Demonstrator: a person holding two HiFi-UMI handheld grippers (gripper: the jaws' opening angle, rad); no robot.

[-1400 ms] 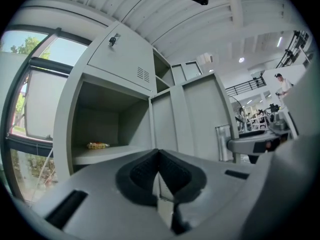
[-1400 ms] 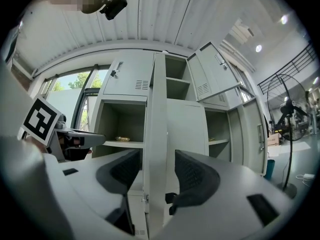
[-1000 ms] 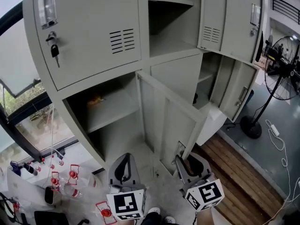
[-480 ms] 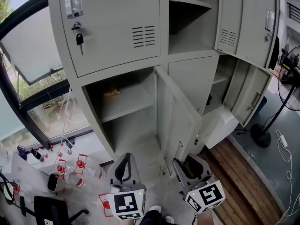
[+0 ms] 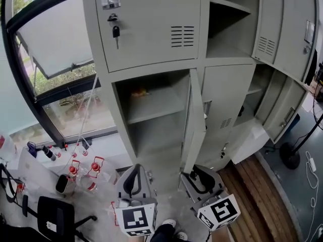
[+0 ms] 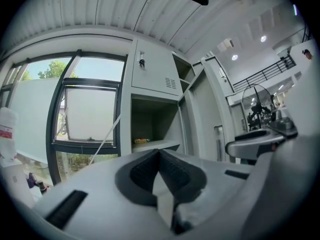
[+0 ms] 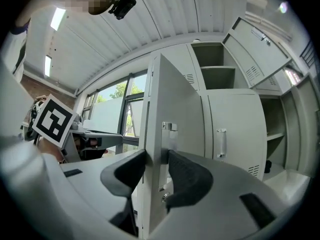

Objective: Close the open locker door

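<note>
- Nearest, the left gripper (image 5: 133, 171) points level at the lockers, its jaws closed together with nothing in them.
- Beside it, the right gripper (image 5: 187, 175) has just been opening its jaws. They stand apart with the free edge of the locker door (image 5: 194, 120) between them, the pads close on either side at the metal handle plate (image 7: 169, 143).
- Under both lies a pale floor (image 5: 166, 198). Wooden planks (image 5: 252, 193) run at the right, and red-capped bottles (image 5: 83, 171) and a black chair (image 5: 55, 217) stand at the left.
- The door is plain pale grey and swung straight out from the lower left compartment, so the head view sees it edge-on.
- Behind it the compartment stands open, with one shelf (image 5: 154, 107) and a small yellowish thing (image 5: 140, 91) on it.
- The grey locker cabinet (image 5: 151, 49) has a key (image 5: 116, 32) hanging in the closed door above. Further doors (image 5: 290, 34) at the right hang open.
- Farthest left, a large window (image 5: 55, 39) shows greenery.
</note>
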